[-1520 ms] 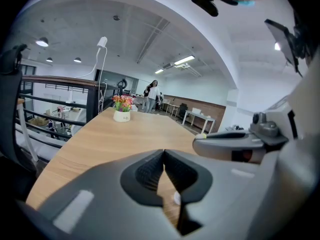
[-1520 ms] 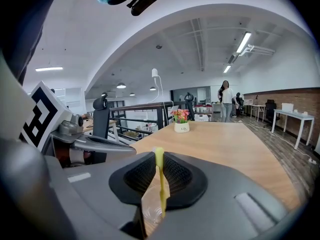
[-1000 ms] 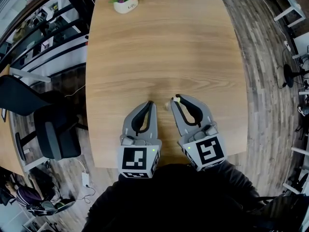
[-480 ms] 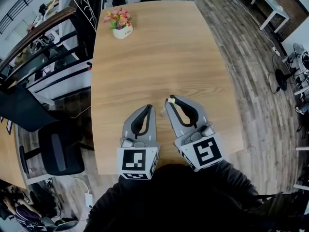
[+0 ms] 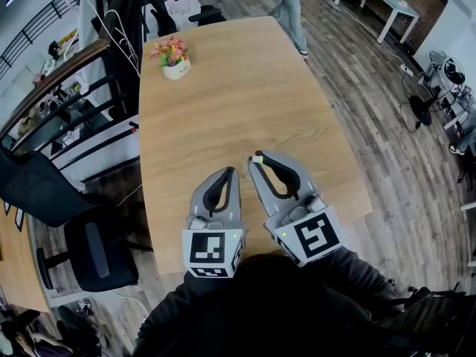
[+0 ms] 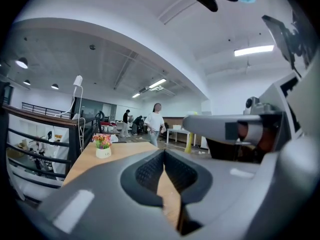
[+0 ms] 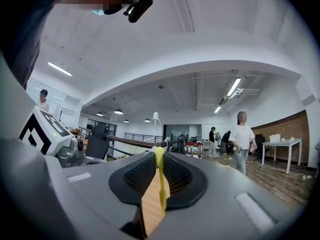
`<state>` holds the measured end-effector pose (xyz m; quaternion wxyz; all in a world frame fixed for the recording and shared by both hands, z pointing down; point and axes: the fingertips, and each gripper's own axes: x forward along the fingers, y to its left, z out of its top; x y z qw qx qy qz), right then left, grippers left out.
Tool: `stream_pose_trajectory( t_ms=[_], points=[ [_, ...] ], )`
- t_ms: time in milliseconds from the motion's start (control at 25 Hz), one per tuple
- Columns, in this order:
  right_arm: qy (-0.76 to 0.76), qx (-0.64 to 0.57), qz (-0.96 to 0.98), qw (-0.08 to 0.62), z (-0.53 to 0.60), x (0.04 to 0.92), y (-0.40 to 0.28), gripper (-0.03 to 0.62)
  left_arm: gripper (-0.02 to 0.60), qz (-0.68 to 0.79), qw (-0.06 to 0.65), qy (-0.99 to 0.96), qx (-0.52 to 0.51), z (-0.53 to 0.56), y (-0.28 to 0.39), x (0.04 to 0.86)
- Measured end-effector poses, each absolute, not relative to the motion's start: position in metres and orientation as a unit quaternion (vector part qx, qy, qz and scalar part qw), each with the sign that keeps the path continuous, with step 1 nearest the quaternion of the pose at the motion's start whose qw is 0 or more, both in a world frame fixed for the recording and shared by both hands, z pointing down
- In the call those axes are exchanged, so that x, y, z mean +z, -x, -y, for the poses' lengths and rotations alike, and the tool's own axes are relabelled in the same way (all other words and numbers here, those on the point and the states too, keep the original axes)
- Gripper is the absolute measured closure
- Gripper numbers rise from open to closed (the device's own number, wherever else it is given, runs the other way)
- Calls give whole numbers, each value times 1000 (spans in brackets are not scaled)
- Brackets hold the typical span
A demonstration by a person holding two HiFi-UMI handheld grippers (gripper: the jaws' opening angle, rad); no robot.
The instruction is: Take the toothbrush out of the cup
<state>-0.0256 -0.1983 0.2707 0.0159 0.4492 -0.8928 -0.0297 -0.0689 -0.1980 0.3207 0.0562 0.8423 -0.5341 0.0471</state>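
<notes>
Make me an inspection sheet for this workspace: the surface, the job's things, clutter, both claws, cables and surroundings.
Surface: wooden table, with one pot standing on it.
Job's things: yellow toothbrush, held in the right claw; cup: nothing seen.
Clutter: flower pot near the table's far left corner.
Grippers: left claw shut, with nothing in it; right claw shut on the toothbrush; both over the table's near end.
Cables: nothing seen on the table; a white cable lies on the floor.
Surroundings: office chair at the left, railing, a person standing beyond the table.
</notes>
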Motion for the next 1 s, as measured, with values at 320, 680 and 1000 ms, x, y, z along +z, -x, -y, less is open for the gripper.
stream_pose_trajectory(
  t_ms=[320, 680, 1000],
  points=[
    [-472, -22, 881, 24, 157, 286, 19, 548, 572, 506, 51, -860, 49, 167, 60, 321],
    [-487, -3, 873, 16, 138, 291, 6, 546, 572, 490, 32, -870, 50, 150, 48, 315],
    [-481, -4, 877, 13, 135, 291, 10, 548, 572, 491, 26, -869, 49, 146, 49, 313]
  ],
)
